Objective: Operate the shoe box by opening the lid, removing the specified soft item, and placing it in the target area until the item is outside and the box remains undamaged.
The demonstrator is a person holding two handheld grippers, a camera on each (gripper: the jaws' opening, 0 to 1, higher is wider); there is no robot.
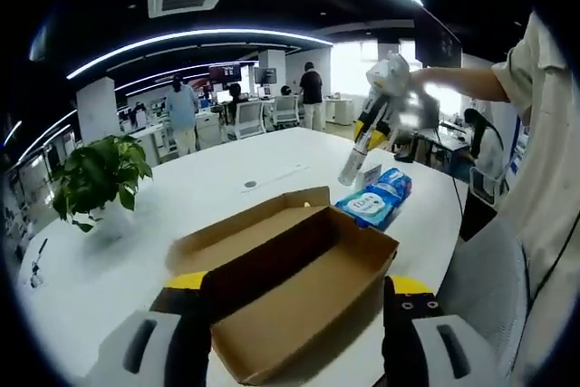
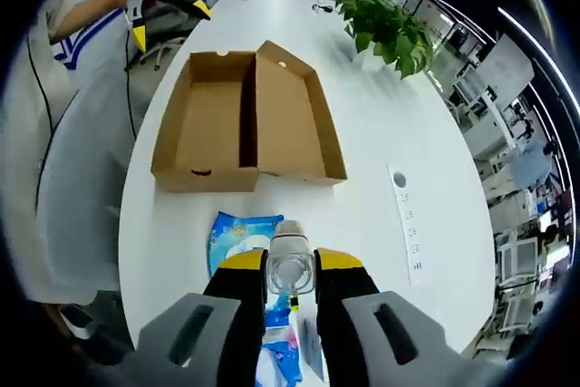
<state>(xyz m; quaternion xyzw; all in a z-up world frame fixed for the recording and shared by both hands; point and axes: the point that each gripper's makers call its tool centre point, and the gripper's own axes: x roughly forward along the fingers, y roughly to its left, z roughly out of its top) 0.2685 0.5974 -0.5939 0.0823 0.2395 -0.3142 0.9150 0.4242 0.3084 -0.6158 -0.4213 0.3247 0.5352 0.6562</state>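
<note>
An open brown cardboard shoe box (image 1: 299, 287) lies on the white table (image 1: 217, 188), its lid folded flat beside the tray and nothing in it. In the right gripper view the shoe box (image 2: 222, 120) also looks bare inside. My left gripper (image 1: 294, 337) is open, held short of the box's near end. My right gripper (image 2: 291, 265) is shut on a clear plastic bottle (image 2: 291, 271), held above a blue soft packet (image 2: 237, 237) lying on the table. From the left gripper view, the right gripper (image 1: 372, 133) hangs the bottle (image 1: 352, 166) just over the blue packet (image 1: 376, 197).
A potted green plant (image 1: 95, 174) stands on the table's far side, plant (image 2: 390, 29). A socket strip (image 2: 408, 215) is set into the tabletop. A person's sleeve (image 1: 535, 70) and body stand at the table's edge. Office desks and people fill the background.
</note>
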